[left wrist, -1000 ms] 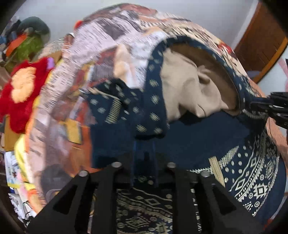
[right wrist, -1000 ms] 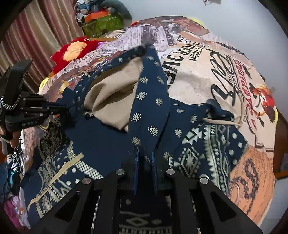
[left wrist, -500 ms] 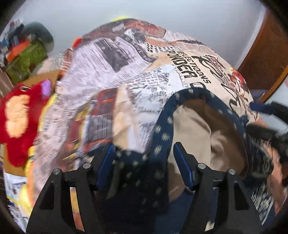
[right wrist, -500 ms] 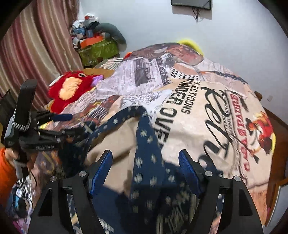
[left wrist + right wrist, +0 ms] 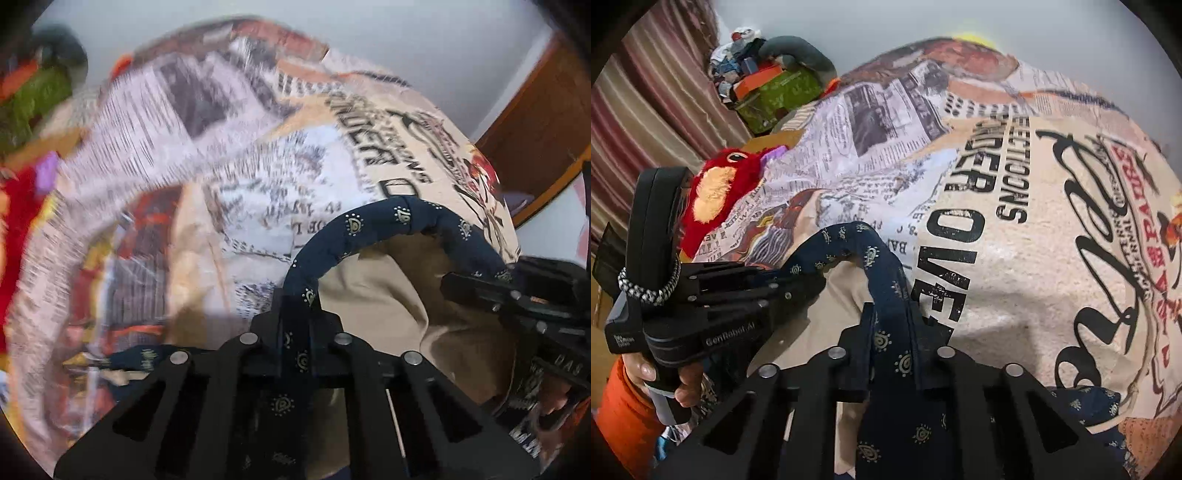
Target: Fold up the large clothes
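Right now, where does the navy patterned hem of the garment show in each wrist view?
Left wrist: the navy hem arcs from bottom centre, pinched in the left hand-held gripper, up and right to the right hand-held gripper.
Right wrist: the hem arcs from bottom centre left to the other gripper.
Shared landmark: the red plush toy, left edge in both.

My left wrist view: close over navy hood rim (image 5: 373,229), facing printed bedspread (image 5: 229,155). My right wrist view: same rim (image 5: 849,240), same bedspread (image 5: 1015,221), opposite side.
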